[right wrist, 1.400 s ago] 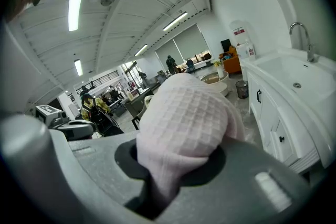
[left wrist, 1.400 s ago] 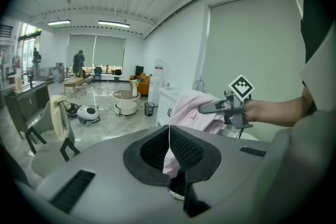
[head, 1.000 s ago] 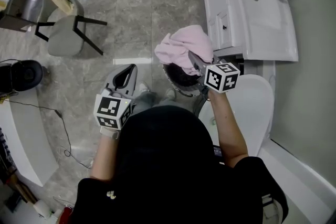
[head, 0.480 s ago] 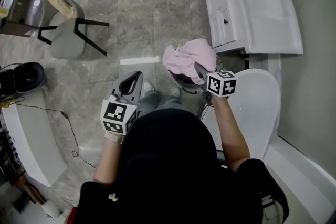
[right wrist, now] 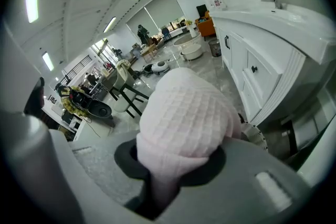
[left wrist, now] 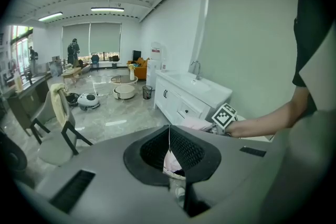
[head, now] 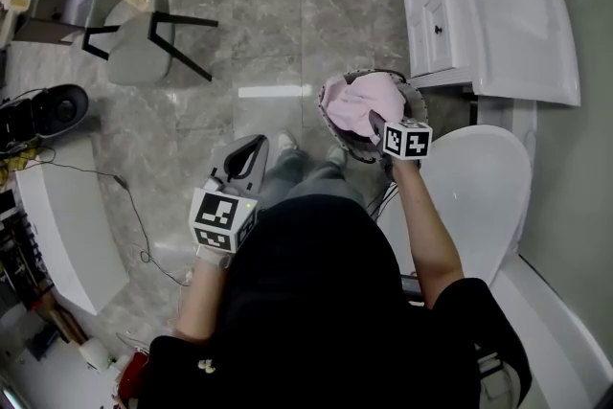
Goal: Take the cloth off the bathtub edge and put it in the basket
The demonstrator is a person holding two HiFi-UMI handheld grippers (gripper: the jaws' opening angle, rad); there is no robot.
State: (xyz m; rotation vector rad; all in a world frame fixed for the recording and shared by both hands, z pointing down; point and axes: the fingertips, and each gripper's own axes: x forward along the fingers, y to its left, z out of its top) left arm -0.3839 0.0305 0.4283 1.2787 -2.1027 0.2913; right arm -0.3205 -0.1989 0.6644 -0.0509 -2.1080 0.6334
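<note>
The pink waffle cloth [head: 356, 101] hangs bunched over the dark round basket [head: 414, 99], which stands on the floor between the vanity and the toilet; its lower part lies inside the rim. My right gripper [head: 375, 122] is shut on the cloth, and in the right gripper view the cloth [right wrist: 184, 118] bulges out from between the jaws and fills the middle. My left gripper [head: 249, 151] hovers over the floor to the left of the basket, jaws together, holding nothing. From the left gripper view I see the cloth [left wrist: 197, 123] and the right gripper's marker cube.
A white vanity with a sink [head: 498, 5] stands just beyond the basket, and a white toilet lid [head: 474, 196] lies to its right. A chair [head: 134, 43] with a yellow towel is at the far left. A white bathtub edge [head: 57, 235] and a floor cable [head: 134, 206] are on the left.
My right gripper has dropped with the cloth, which now sits lower and partly inside the basket. My left gripper has drifted slightly downward.
</note>
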